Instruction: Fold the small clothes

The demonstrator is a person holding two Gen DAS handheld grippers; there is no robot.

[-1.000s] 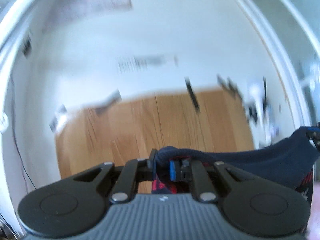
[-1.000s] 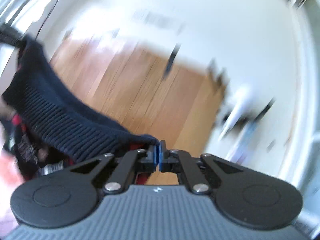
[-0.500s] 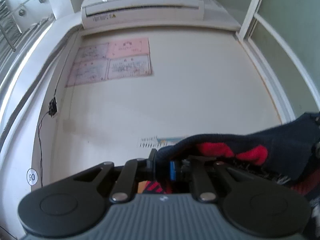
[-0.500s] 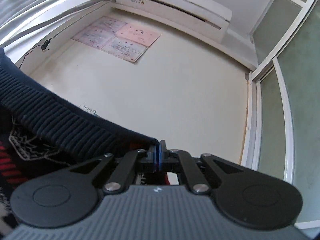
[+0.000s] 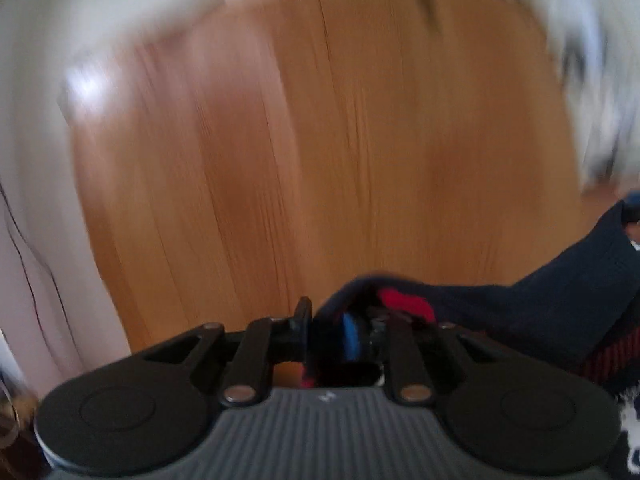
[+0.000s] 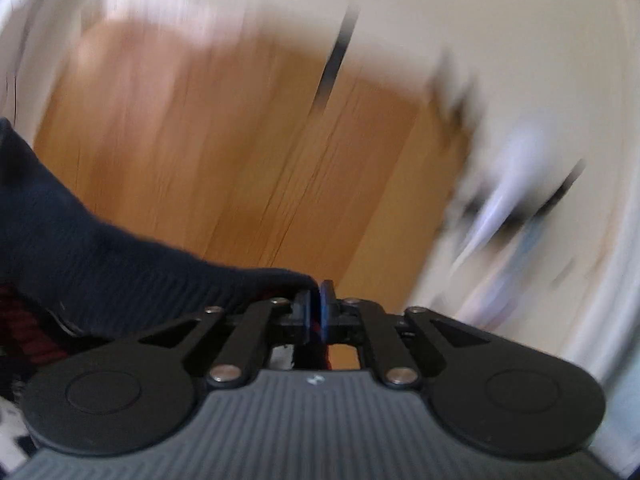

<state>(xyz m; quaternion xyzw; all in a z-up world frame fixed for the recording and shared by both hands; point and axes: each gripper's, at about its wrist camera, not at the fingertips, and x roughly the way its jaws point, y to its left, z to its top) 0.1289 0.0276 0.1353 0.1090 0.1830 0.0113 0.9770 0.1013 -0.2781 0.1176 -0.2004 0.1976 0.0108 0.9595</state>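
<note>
1. left hand-held gripper [image 5: 326, 330] is clamped on one edge of the navy ribbed knit garment with red patches [image 5: 540, 312].
2. right hand-held gripper [image 6: 316, 312] pinches the other edge; garment hangs between them above the blurred wooden tabletop [image 5: 320, 140].

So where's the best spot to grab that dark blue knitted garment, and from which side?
By the ribbed hem, one corner from each side, as now: the left gripper and right gripper each pinch an end of the navy sweater, so the edge spans between them and the body hangs free above the wooden table.
</note>
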